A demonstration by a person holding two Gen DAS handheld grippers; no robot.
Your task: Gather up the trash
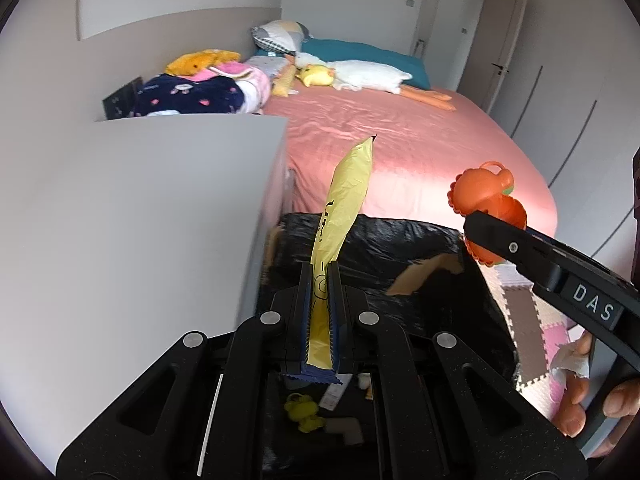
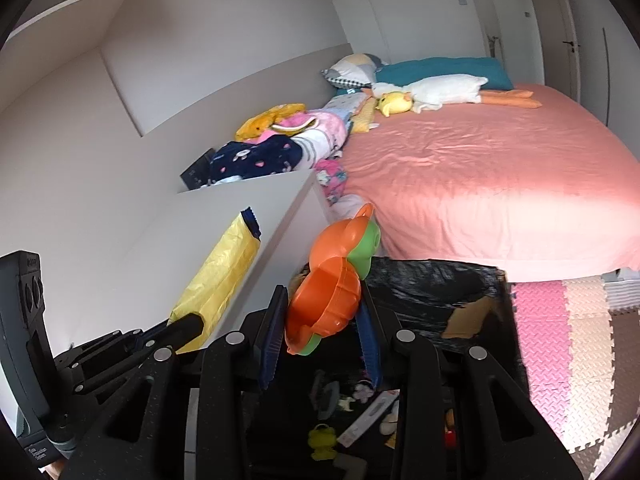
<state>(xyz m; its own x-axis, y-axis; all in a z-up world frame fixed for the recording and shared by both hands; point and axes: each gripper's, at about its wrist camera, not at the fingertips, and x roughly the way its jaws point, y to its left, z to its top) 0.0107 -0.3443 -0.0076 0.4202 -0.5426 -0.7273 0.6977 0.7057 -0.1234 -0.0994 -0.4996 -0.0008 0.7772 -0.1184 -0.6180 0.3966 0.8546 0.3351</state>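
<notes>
1. A long yellow plastic wrapper is clamped in the left tongs.
2. An orange plastic toy is clamped in the right tongs.
3. Both are held over the black-lined cardboard bin, where small toys are seen.

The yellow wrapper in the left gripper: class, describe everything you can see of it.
The yellow wrapper is a long, flat, crinkled packet, plastic or foil by its sheen, with dark printing and a dark blue serrated edge at each end. It is pinched near its lower end between the shut jaws of the left gripper, and stands up and forward, leaning slightly. It hangs above the black-lined bin, beside the white cabinet, touching nothing but the jaws.
</notes>
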